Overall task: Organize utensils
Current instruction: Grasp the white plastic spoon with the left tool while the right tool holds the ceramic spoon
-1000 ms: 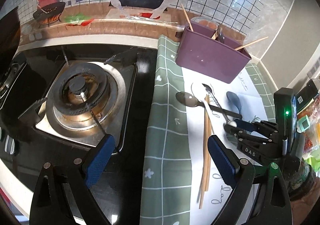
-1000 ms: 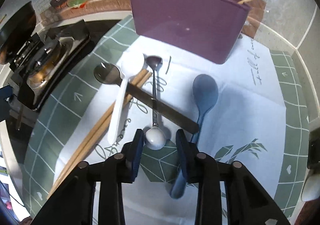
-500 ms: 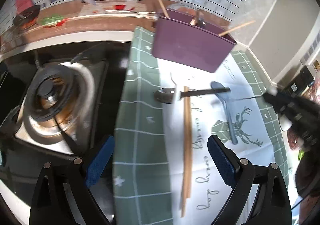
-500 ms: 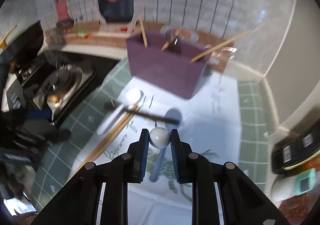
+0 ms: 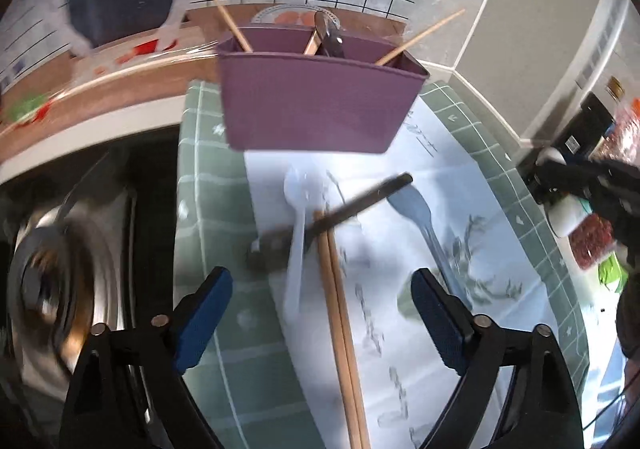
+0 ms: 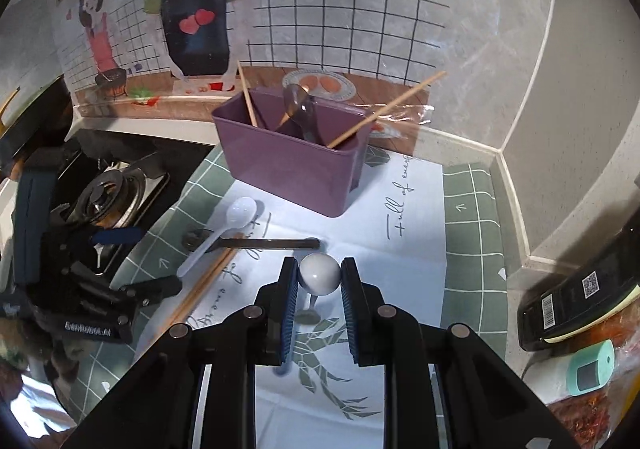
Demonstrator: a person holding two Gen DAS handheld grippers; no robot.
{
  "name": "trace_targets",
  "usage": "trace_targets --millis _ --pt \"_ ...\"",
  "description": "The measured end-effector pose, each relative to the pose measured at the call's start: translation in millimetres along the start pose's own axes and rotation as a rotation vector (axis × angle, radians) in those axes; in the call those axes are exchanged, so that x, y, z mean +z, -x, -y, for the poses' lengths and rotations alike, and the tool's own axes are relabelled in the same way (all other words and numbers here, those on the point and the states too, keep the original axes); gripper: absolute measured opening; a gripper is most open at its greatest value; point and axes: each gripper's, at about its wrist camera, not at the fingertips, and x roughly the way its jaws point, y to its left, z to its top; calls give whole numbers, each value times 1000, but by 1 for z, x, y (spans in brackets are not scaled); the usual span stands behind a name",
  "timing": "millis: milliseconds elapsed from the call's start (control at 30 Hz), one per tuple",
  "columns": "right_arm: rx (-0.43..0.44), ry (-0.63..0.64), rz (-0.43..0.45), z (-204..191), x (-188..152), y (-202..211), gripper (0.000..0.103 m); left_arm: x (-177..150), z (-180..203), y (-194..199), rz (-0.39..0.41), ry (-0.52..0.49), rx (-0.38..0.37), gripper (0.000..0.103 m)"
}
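Between right gripper (image 6: 319, 281) pads: white ball, perhaps a ladle's; left gripper (image 5: 322, 325) gapes, empty.

– Any writing legible?
– Cursive "Full of" on the white-and-green checked cloth mat (image 6: 460, 249). The black box (image 6: 580, 289) at right carries a barcode and QR code, unreadable.

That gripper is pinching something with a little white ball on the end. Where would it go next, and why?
Probably forward and up toward the purple holder. The right gripper is shut on the ball-ended spoon, lifted off the mat, and the holder already has chopsticks and a spoon standing in it, so carrying it above the open top seems the natural next step.
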Motion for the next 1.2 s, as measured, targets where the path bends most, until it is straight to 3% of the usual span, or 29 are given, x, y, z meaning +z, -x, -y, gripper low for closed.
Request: trace_targets --millis 33,100,300,500,567,633,667,700,967,1200 --pt "-1 -3 1 2 1 -2 20 9 -2 -5 -3 3 14 79" --pt "5 -6 3 5 4 -5 20 32 -6 -21 -36 14 60 59" --pt "19 0 15 4 9 -13 20 66 -4 -74 -163 16 86 59" --pt "20 8 22 3 11 -17 20 72 0 -100 -230 35 87 56" --pt "21 5 24 3 11 -17 20 70 3 -101 -220 15 87 53" --pt "24 1 24 3 11 -17 20 70 4 -99 -200 5 75 34" --pt "27 -2 22 4 11 -17 20 69 4 -98 -192 1 75 15" --pt "30 -6 20 4 10 -16 20 68 5 -96 -183 -6 72 7" --pt "60 -41 24 4 7 0 20 44 5 -32 -15 31 -4 5" --pt "61 -32 38 -7 3 23 20 17 -6 9 33 52 10 5"
